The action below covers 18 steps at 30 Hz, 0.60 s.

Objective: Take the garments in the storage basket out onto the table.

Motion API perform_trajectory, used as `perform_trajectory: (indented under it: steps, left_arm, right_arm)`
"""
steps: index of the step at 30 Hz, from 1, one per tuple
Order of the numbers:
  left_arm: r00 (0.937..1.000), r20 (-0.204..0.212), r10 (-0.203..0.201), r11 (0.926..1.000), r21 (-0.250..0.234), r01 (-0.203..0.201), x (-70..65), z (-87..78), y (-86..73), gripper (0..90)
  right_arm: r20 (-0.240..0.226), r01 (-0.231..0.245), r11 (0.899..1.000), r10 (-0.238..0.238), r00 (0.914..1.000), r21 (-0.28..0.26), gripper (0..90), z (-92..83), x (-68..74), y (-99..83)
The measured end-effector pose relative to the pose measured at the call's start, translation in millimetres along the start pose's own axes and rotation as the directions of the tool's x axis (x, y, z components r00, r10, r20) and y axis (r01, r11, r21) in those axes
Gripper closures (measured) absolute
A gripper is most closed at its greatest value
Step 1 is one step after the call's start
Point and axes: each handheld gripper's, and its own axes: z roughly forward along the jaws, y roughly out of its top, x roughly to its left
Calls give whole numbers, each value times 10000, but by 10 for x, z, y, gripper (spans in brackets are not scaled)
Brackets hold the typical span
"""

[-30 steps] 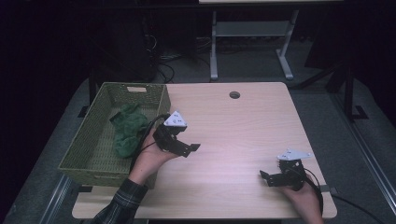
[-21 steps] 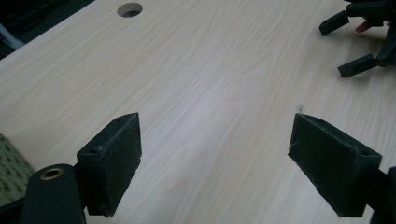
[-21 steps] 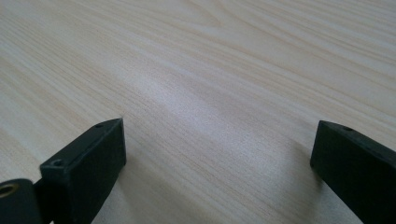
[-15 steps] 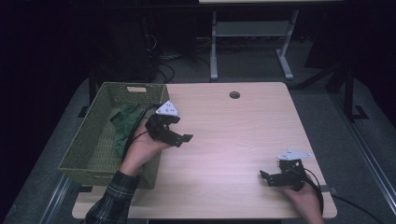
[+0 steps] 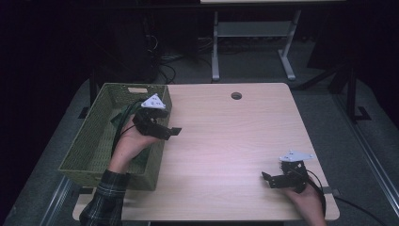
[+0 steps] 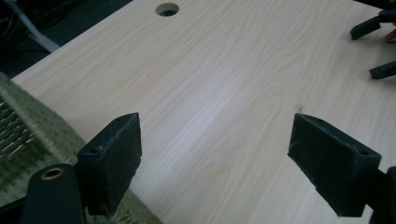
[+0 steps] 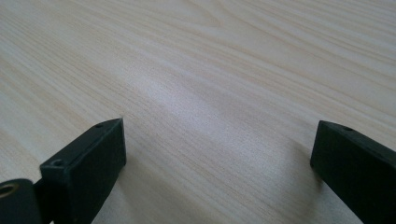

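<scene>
A green woven basket stands on the left part of the wooden table. A dark green cloth lies inside it, mostly hidden behind the person's left hand. My left gripper hangs over the basket's right rim, open and empty, jaws pointing right across the table. In the left gripper view, the left gripper looks over the basket rim onto bare wood. My right gripper rests low at the table's front right, open, jaws pointing left. In the right gripper view, the right gripper has nothing between its jaws.
A round cable hole sits near the table's far edge, also seen as the hole in the left gripper view. A metal stand and cables lie on the dark floor beyond. Dark floor surrounds the table.
The left gripper has moved left and back, from over the table beside the basket to over the basket's right rim. The right gripper has stayed still.
</scene>
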Motion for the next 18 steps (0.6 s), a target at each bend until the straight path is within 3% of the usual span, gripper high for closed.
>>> perform_trajectory:
  steps: [12, 18]
  left_arm:
    - [9980, -464, -430, 9990, 58, 433, 168, -176, -116, 212]
    - [9933, -952, -663, 9974, 236, 688, 271, -251, -190, 238]
  right_arm:
    - [-2, -2, 10000, 2, 10000, 0, 30, 0, 0, 0]
    - [-3, -4, 10000, 4, 10000, -1, 30, 0, 0, 0]
